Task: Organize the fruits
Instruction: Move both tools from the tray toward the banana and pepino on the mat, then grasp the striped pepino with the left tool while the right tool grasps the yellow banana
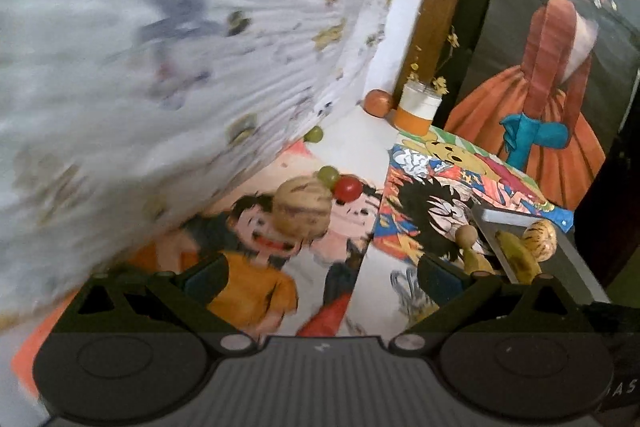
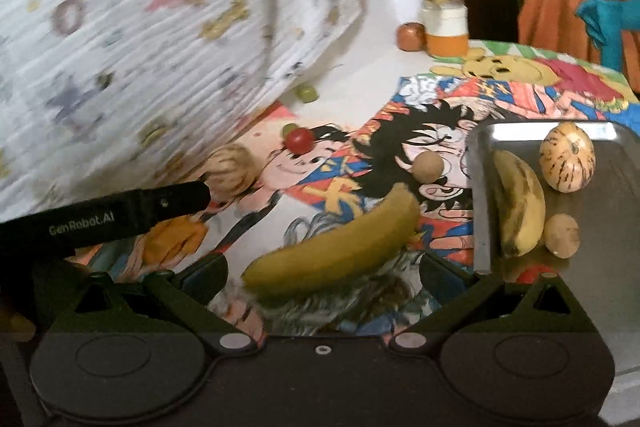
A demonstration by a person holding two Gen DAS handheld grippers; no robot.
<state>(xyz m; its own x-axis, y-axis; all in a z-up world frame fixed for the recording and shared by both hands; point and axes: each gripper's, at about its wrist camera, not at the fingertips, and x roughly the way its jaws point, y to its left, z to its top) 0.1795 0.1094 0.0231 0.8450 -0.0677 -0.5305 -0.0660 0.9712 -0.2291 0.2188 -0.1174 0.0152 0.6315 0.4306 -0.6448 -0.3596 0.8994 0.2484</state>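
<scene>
My left gripper point(image 1: 324, 273) is open, and a pale striped melon point(image 1: 304, 211) lies on the cartoon-print table cover just beyond its fingers. A green grape point(image 1: 329, 175) and a red cherry tomato point(image 1: 347, 187) touch behind the melon. My right gripper point(image 2: 324, 273) is open too, with a yellow banana point(image 2: 336, 247) lying crosswise just ahead of its fingertips. To the right, a metal tray point(image 2: 482, 195) holds a spotted banana point(image 2: 520, 203), a striped melon point(image 2: 568, 163) and a small brown fruit point(image 2: 562, 235). Another brown round fruit point(image 2: 428, 167) lies left of the tray.
White printed fabric point(image 1: 160, 47) hangs over the left and far side, blurred. A second green grape point(image 2: 306, 93) lies at its hem. A reddish apple point(image 2: 410, 35) and a white-and-orange jar point(image 2: 446, 31) stand at the back. A painted panel point(image 1: 560, 67) rises on the right.
</scene>
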